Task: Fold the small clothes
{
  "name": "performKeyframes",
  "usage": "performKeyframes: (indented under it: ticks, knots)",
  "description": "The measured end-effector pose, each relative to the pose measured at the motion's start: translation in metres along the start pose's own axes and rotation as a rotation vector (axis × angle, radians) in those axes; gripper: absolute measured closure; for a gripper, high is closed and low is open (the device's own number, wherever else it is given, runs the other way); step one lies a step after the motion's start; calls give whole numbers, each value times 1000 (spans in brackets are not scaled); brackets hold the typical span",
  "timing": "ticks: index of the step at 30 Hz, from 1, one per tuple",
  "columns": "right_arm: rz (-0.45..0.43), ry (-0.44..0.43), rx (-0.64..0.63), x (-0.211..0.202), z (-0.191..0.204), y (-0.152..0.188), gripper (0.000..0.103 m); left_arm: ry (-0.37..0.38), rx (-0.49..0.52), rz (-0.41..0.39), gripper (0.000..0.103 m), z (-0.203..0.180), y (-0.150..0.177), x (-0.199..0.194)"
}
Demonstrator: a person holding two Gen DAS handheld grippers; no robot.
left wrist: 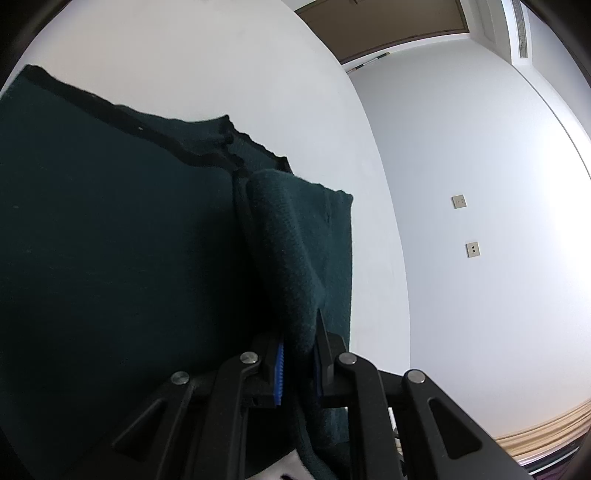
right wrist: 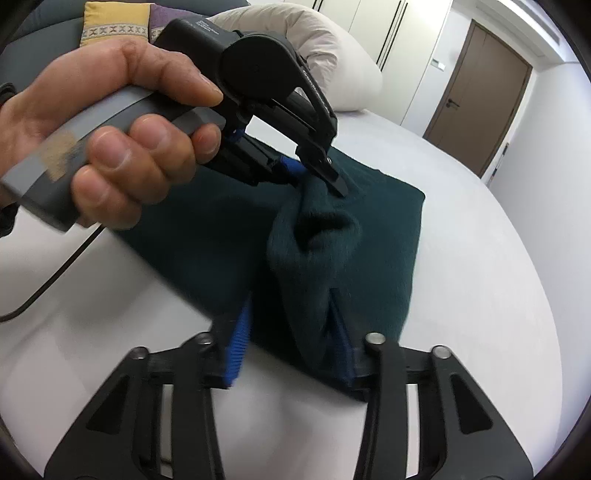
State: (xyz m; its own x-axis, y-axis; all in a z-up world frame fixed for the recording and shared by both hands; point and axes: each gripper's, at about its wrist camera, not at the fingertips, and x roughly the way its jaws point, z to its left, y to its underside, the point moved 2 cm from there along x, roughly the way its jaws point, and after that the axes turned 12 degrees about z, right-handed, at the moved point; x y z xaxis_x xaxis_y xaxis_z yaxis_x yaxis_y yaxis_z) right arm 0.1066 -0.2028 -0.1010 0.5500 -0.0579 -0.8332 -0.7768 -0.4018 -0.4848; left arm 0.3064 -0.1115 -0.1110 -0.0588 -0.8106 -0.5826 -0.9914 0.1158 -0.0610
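Note:
A dark green knitted garment [right wrist: 373,229] lies on a white bed [right wrist: 480,295]. In the left wrist view it [left wrist: 110,240] fills the left half of the frame. My left gripper [left wrist: 297,354] is shut on a raised fold of the garment; it also shows in the right wrist view [right wrist: 314,171], held by a hand. My right gripper [right wrist: 291,325] has a bunched fold of the same garment between its blue-padded fingers [right wrist: 238,343], with the jaws standing fairly wide around the cloth.
White bed surface [left wrist: 258,74] surrounds the garment. A white pillow [right wrist: 332,55] and a yellow cushion [right wrist: 114,20] lie at the bed's far end. A brown door [right wrist: 476,96] and white walls [left wrist: 480,184] stand beyond. A black cable [right wrist: 55,273] trails on the left.

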Motion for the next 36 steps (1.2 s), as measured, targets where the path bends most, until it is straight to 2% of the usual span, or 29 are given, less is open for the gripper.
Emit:
performKeyframes:
  ticks: [2,6,15,18,22,24,28,30,34,36]
  knots:
    - [-24,-5,-5,-5,5,-3,81,2,-4,-6,90,4,2,-9]
    - [-55,-54,-51,-13,18,-2,81,-9,-15,-31,90,19,3,-35]
    - [-101,-164,-127,-21,49,-25,81,-66,-23,-81,90,44,3,-106]
    - [-113,-232,-115,-36,60,-21,80,-82,-37,-85,90,57,1,-120]
    - [-90,-412,-45,-55,56,-3,77,-99,-53,-69,90,73,2,-124]
    - [-93,-462,-10,-65,43,7,77,-109,-58,-63,90,80,3,-124]
    - [-84,-463,99,-67,-7,6,77,-107,-51,-68,90,83,4,-120]
    - [-62,-454,150,-45,-31,-14,77,-109,-49,-70,90,83,6,-120]
    - [-49,-451,256,-17,-75,-23,77,-103,-38,-63,90,89,8,-129]
    - [-43,-481,306,-4,-93,-26,76,-103,-47,-57,90,96,4,-130]
